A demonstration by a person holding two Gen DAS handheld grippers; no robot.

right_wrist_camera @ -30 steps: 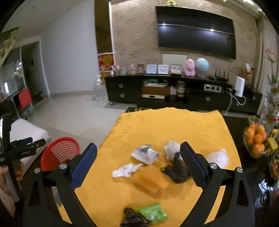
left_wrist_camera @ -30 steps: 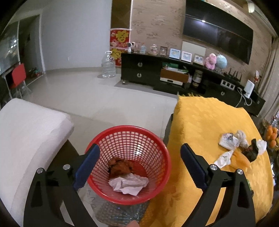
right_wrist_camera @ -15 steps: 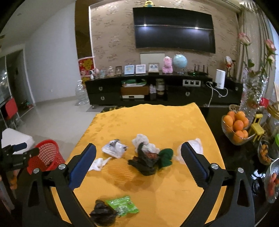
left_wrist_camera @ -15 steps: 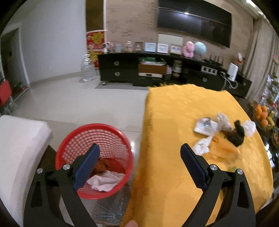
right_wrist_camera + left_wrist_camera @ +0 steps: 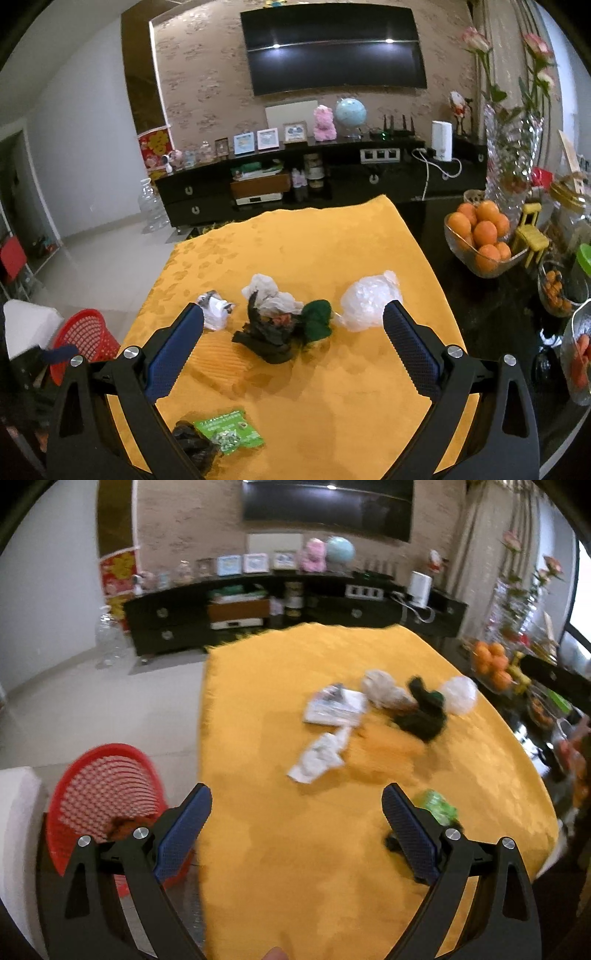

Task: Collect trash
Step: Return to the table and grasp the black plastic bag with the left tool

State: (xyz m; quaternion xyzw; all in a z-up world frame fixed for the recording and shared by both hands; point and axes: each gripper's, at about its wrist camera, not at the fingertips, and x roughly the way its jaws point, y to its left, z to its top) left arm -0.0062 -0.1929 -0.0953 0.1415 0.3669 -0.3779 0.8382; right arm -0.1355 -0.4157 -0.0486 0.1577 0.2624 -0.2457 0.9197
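Note:
Trash lies on the yellow tablecloth (image 5: 332,398): a black-and-green crumpled heap (image 5: 280,332), a clear plastic bag (image 5: 369,301), a white wrapper (image 5: 214,306), a green packet (image 5: 231,430) beside a black scrap (image 5: 192,441). From the left wrist I see a white tissue (image 5: 319,755), the flat wrapper (image 5: 334,705), the dark heap (image 5: 424,712) and the green packet (image 5: 437,808). The red basket (image 5: 103,794) stands left of the table, holding brown trash. My left gripper (image 5: 297,830) is open and empty over the table's near edge. My right gripper (image 5: 293,350) is open, empty, just short of the heap.
A glass bowl of oranges (image 5: 482,236), jars and a vase crowd the dark table at the right. A white chair (image 5: 16,830) stands by the basket. A black TV cabinet (image 5: 317,184) lines the far wall, with tiled floor (image 5: 92,709) on the left.
My left gripper swung right, from over the red basket to over the tablecloth. My right gripper moved forward and right, closer to the dark heap. Both stayed open.

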